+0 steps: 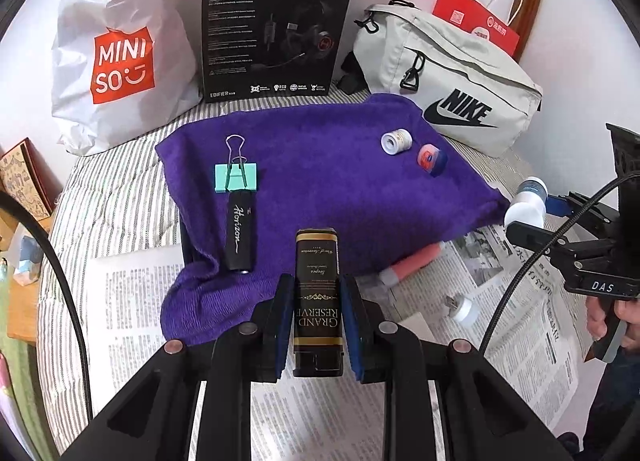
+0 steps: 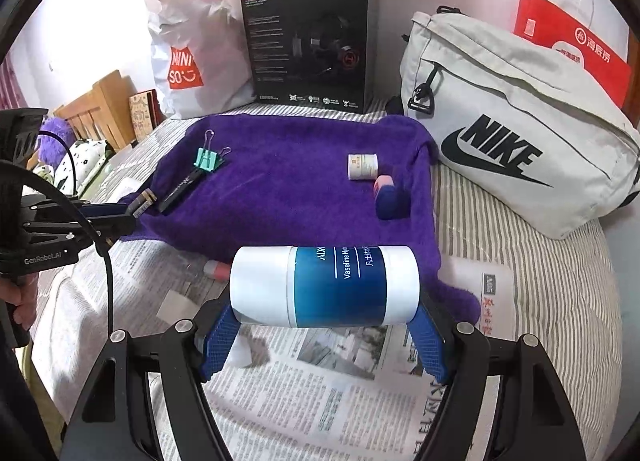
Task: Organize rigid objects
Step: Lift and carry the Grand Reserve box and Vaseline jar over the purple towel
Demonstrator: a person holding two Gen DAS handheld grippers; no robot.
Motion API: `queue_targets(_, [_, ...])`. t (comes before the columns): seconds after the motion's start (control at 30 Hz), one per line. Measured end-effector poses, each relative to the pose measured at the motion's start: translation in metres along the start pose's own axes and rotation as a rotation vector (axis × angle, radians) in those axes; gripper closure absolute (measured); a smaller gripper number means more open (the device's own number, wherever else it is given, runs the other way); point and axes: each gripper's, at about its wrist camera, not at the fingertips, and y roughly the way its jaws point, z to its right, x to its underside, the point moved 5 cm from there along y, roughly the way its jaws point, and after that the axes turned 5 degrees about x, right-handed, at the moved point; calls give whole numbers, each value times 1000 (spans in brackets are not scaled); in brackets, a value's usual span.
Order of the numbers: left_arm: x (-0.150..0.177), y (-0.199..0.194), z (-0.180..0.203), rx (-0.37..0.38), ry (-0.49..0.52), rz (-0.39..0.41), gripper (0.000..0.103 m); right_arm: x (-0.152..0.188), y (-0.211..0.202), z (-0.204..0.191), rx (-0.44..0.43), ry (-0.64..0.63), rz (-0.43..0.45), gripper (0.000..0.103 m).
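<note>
My left gripper (image 1: 316,289) is shut on a black and gold "Grand Reserve" box (image 1: 318,293), held over the near edge of the purple towel (image 1: 332,189). My right gripper (image 2: 324,325) is shut on a white and blue Vaseline tube (image 2: 324,287), held crosswise above the newspaper (image 2: 320,393); it also shows in the left wrist view (image 1: 524,205). On the towel lie a green binder clip (image 1: 236,177), a black "Horizon" stick (image 1: 239,235), a small white jar (image 1: 396,142) and a pink and blue cap-shaped piece (image 1: 431,159).
A pink tube (image 1: 412,263) pokes out from under the towel. A small white USB piece (image 1: 462,307) lies on the newspaper. At the back stand a Miniso bag (image 1: 120,53), a headset box (image 1: 276,29), a Nike pouch (image 1: 448,73) and red bags.
</note>
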Motion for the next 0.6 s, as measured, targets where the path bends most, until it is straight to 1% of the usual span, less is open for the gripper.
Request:
queue_targets(0.3, [-14,18,-16,17,-20,-10,80,-20,24,7,-8,13,-16,28])
queue_targets(0.6, [-33,48,-32,23,-24,-42,80,-31,55,23,2,35,-56,28])
